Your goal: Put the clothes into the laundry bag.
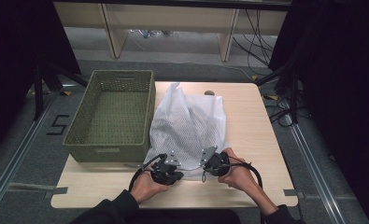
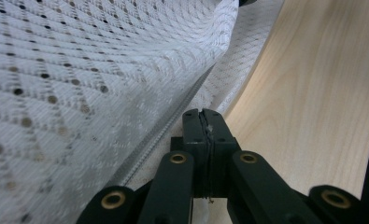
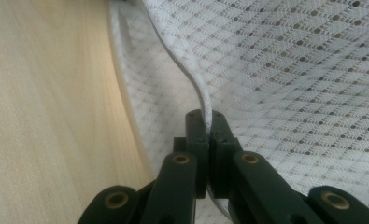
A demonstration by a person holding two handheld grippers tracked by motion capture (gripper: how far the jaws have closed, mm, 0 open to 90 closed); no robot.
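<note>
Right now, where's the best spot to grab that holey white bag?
Grab the mesh bag by its thick near hem, coming from the person's side. That edge is firm and lifts off the table, and the left tongs and right tongs are pinching it there.

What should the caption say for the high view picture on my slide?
Two grippers, left gripper and right gripper, pinch the near edge of a white mesh bag beside a green basket.

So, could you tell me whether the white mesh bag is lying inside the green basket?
No, the white mesh bag lies on the table beside the green basket, whose inside holds nothing.
</note>
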